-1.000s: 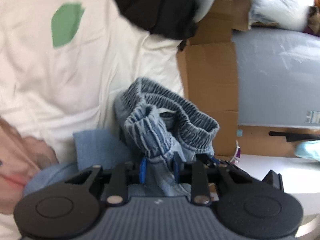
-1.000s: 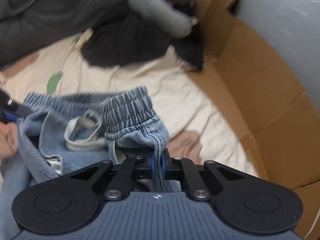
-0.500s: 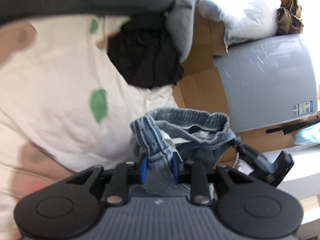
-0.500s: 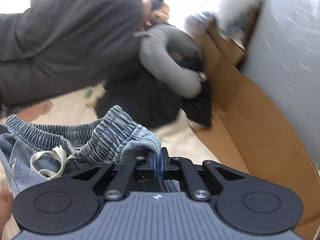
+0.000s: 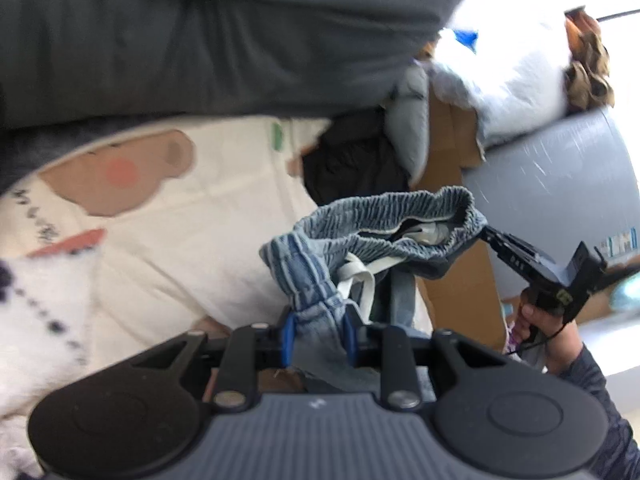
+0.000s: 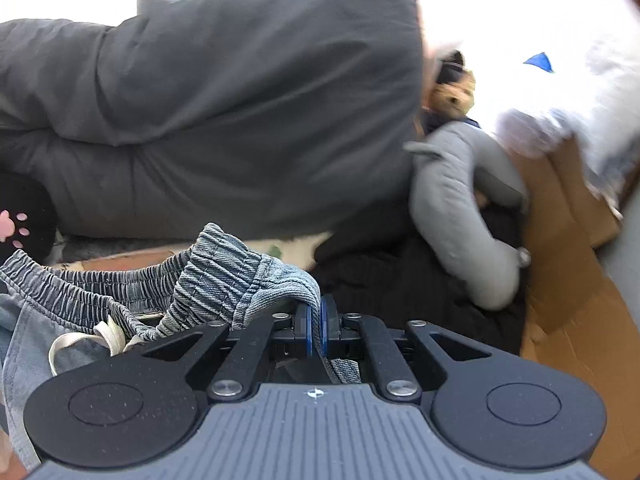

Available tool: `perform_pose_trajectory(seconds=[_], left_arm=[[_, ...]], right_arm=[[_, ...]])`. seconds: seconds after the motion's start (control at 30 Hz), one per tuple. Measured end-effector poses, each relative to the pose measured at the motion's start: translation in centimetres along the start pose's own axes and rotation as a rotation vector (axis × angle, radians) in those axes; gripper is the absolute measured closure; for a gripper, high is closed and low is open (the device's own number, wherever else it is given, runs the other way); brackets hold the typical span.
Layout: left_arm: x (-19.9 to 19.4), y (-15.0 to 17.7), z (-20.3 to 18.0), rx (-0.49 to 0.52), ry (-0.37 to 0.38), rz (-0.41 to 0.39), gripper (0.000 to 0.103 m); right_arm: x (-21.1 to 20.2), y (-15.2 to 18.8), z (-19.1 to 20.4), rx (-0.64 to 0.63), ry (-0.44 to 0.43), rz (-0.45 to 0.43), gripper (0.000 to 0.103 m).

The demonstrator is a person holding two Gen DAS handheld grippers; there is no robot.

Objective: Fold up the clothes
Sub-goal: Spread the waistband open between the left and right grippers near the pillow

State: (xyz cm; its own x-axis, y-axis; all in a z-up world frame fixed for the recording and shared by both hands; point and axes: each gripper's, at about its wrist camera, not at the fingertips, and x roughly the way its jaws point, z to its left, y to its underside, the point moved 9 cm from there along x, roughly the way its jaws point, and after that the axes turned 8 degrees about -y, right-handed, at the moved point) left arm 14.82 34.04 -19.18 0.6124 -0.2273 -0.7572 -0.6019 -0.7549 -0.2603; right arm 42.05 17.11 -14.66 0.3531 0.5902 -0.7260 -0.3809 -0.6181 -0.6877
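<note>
I have lifted the jeans (image 5: 372, 220) up off the bed sheet (image 5: 180, 232), my left gripper (image 5: 316, 336) and right gripper (image 6: 316, 330) both pinched tight on the waistband, so now I can spread them flat.

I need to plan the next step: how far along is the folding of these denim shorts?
Done: both tongs are shut on the denim shorts, the left tongs at one waistband end, the right tongs at the other. In hand: the waistband hangs stretched between them above the printed sheet. Left: no fold shows yet; the shorts need laying flat and folding.
</note>
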Motion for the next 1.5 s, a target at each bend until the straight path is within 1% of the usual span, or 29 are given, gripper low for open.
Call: perform_pose_trajectory(seconds=[0.17, 0.37, 0.5, 0.6, 0.67, 0.83, 0.87, 1.0, 1.1, 1.17, 1.2, 1.23, 1.27, 1.3, 1.33, 1.37, 1.4, 1.5], left_arm=[[-1.5, -1.6, 2.8, 0.002, -0.062, -0.051, 0.077], [-0.4, -3.0, 7.2, -0.013, -0.133, -0.059, 0.077], [0.6, -3.4, 9.8, -0.034, -0.165, -0.056, 0.078], [-0.1, -3.8, 10.0, -0.022, -0.171, -0.078, 0.078], [-0.6, -4.3, 10.6, -0.034, -0.178, -0.087, 0.078], [-1.1, -6.9, 13.1, -0.059, -0.238, -0.14, 0.08], [-0.8, -7.4, 13.6, -0.057, -0.252, -0.147, 0.08], [1.5, -8.1, 15.4, -0.065, -0.284, -0.133, 0.081], [3.2, -8.1, 16.1, -0.05, -0.305, -0.116, 0.081], [4.4, -7.9, 16.4, -0.044, -0.324, -0.091, 0.08], [4.9, -7.7, 16.6, -0.056, -0.338, -0.061, 0.079], [5.4, -7.4, 16.8, -0.068, -0.352, -0.03, 0.078], [5.6, -7.0, 16.8, -0.081, -0.369, 0.0, 0.076], [5.5, -6.8, 16.5, -0.07, -0.378, 0.011, 0.077], [5.3, -6.6, 15.9, -0.039, -0.392, 0.006, 0.076], [4.9, -6.6, 15.3, 0.0, -0.409, -0.011, 0.074], [4.5, -6.7, 14.9, 0.015, -0.412, -0.026, 0.073], [3.5, -7.3, 13.6, 0.053, -0.417, -0.071, 0.071]], right_arm=[[4.1, -2.4, 2.0, -0.011, -0.041, 0.033, 0.1], [10.2, -4.4, 3.4, -0.013, -0.054, 0.085, 0.101], [13.0, -5.5, 3.9, 0.061, -0.069, 0.096, 0.101], [14.4, -6.8, 4.7, 0.039, -0.059, 0.102, 0.101], [15.3, -7.5, 5.3, 0.028, -0.056, 0.108, 0.101], [18.1, -8.4, 6.2, 0.024, -0.038, 0.128, 0.101], [18.8, -8.3, 6.2, 0.024, -0.028, 0.136, 0.101], [21.1, -7.6, 6.0, 0.017, 0.02, 0.166, 0.101], [22.1, -7.6, 5.5, 0.018, 0.049, 0.16, 0.101], [22.8, -7.5, 5.7, 0.021, 0.036, 0.156, 0.098], [23.1, -7.3, 5.9, 0.033, 0.021, 0.163, 0.09], [22.9, -7.3, 5.9, 0.041, 0.015, 0.161, 0.077], [22.5, -7.4, 6.0, 0.047, 0.015, 0.153, 0.074], [22.1, -7.4, 6.0, 0.053, 0.016, 0.146, 0.066], [21.5, -7.5, 6.0, 0.05, 0.018, 0.135, 0.056], [20.8, -7.4, 6.0, 0.043, 0.02, 0.127, 0.053], [20.1, -7.3, 6.0, 0.038, 0.022, 0.122, 0.05], [17.9, -6.5, 5.0, 0.042, 0.027, 0.118, 0.05]])
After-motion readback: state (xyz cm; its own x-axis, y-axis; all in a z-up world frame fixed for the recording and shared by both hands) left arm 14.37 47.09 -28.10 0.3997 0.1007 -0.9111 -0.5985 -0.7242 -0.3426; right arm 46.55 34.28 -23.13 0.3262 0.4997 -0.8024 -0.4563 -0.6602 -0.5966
